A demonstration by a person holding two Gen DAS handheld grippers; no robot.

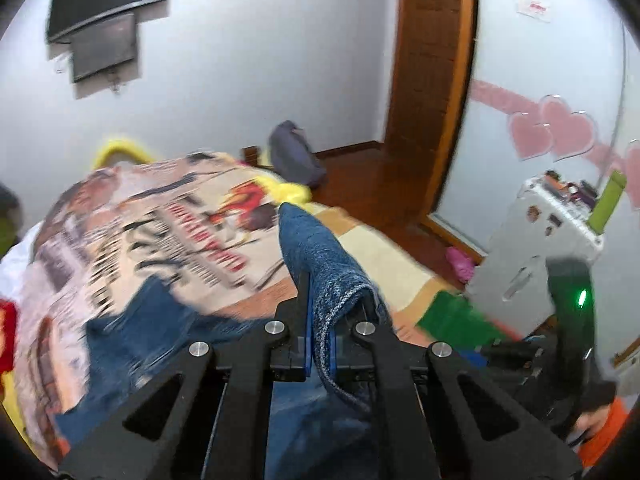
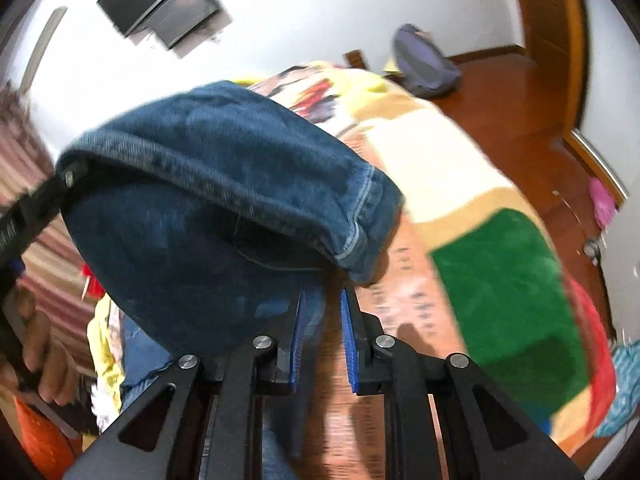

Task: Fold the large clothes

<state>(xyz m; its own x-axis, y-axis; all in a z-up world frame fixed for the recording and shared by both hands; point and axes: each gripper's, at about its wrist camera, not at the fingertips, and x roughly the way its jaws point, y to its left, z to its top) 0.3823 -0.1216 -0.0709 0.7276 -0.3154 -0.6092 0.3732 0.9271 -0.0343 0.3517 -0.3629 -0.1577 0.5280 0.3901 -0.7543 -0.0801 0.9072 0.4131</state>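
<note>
A pair of blue denim jeans (image 1: 320, 256) hangs over a bed with a patterned blanket (image 1: 152, 232). My left gripper (image 1: 320, 304) is shut on a fold of the jeans, which stick up between its fingers. In the right wrist view the jeans (image 2: 208, 200) bulge up in front of the camera, hem to the right, and drape over my left gripper's arm at the left edge. My right gripper (image 2: 322, 308) has its jaws slightly apart, with denim lying against the left blue pad (image 2: 299, 340); I cannot tell whether it grips the cloth.
The bed's blanket has cream, green and red patches (image 2: 496, 280). A purple bag (image 1: 296, 152) lies on the wooden floor beyond the bed. A wooden door (image 1: 428, 64) stands at the back right. Wall-mounted screens (image 1: 104, 20) hang at upper left. My right gripper's body (image 1: 552, 256) is at right.
</note>
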